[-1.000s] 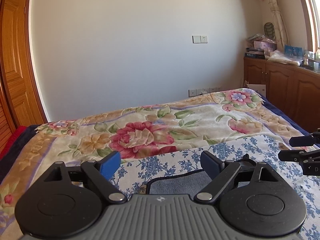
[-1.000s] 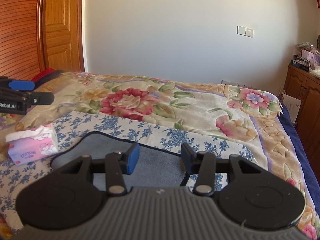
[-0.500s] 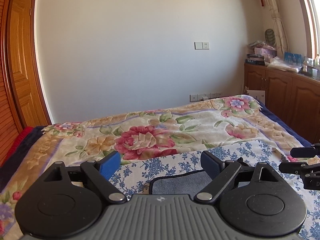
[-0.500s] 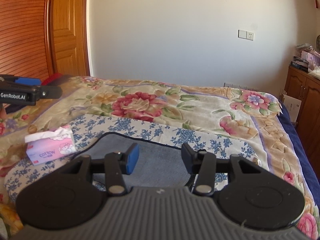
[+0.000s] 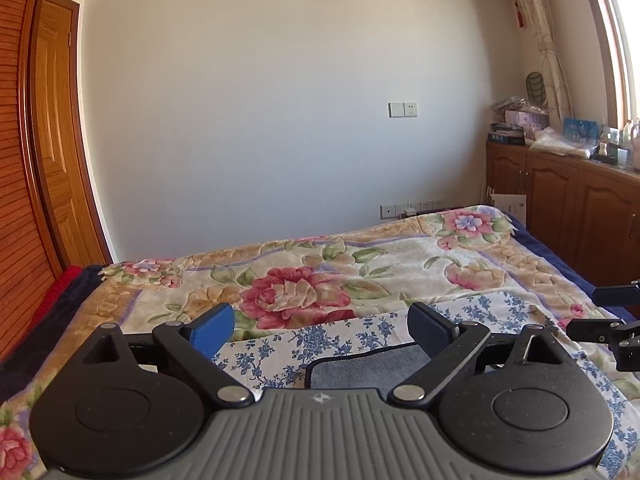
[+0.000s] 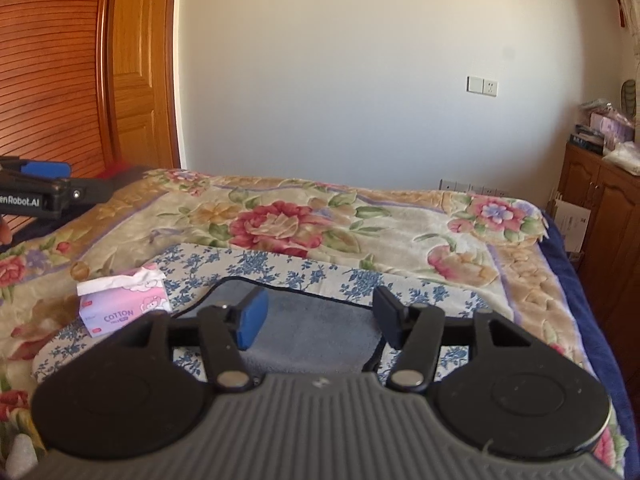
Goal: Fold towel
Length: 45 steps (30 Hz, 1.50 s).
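A grey-blue towel (image 6: pixel 312 332) with a dark hem lies flat on a blue-flowered white cloth (image 6: pixel 280 268) on the bed. In the left wrist view only a far strip of the towel (image 5: pixel 368 368) shows. My left gripper (image 5: pixel 320 330) is open and empty, held above the towel's left part. My right gripper (image 6: pixel 318 320) is open and empty above the towel's middle. Each gripper shows at the edge of the other's view, the right gripper (image 5: pixel 608 320) and the left gripper (image 6: pixel 44 194).
A pink tissue pack (image 6: pixel 120 302) sits on the cloth left of the towel. The bed carries a floral blanket (image 6: pixel 360 220). Wooden cabinets (image 5: pixel 560 216) stand at the right, a wooden door (image 6: pixel 140 80) at the left, a white wall behind.
Both grippers have risen and tilted up, so the bed sits lower in both views. The right gripper's jaws have opened wider. The towel has not moved.
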Motion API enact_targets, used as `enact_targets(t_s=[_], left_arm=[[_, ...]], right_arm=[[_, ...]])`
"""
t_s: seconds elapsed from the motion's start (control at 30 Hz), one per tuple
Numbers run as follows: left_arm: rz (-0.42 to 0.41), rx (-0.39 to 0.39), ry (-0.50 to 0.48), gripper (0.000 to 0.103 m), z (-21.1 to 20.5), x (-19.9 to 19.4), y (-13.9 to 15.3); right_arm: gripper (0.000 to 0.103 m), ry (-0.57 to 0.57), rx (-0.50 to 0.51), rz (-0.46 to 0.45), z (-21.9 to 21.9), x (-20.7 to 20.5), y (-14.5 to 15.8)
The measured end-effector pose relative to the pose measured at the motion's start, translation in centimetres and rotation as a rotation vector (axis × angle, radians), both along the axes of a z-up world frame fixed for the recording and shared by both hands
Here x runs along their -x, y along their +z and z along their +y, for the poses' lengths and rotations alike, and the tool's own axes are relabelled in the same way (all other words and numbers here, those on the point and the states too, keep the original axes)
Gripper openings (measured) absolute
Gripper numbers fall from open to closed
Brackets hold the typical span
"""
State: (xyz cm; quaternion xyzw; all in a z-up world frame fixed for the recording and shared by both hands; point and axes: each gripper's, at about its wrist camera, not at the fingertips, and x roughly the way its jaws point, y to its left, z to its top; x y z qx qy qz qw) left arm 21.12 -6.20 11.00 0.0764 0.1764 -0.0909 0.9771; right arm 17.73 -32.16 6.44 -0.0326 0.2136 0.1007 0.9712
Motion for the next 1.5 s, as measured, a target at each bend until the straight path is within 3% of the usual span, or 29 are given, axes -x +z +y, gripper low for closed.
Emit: enact_targets(t_s=[0.23,0.33,0.5,0.57,1.0,1.5], left_arm=[[-0.013,0.003,-0.009,0.098,0.4,2.3,1.1],[-0.019,0.006,-0.007,0.1,0.7,3.3,1.3],[-0.034,0.019,0.006,0.103,1.5,4.9,1.5],[-0.037,0.024,0.011,0.103,1.8,5.6,1.6],[-0.045,0.023,0.03,0.103,3.1,9.1,1.6],[-0.004,0.051,0.064,0.103,4.5,12.1,-0.6]], right_arm=[[0.068,-0.014,-0.004,-0.024,-0.3,1.6,1.3],[0.085,-0.022,-0.008,-0.037,-0.4,2.3,1.7],[0.092,-0.036,-0.01,-0.06,-0.6,3.5,2.4],[0.102,-0.042,-0.016,-0.069,-0.7,4.0,2.6],[0.103,-0.063,0.001,-0.099,-0.7,6.5,3.2],[0.103,-0.083,-0.002,-0.112,-0.3,9.4,2.0]])
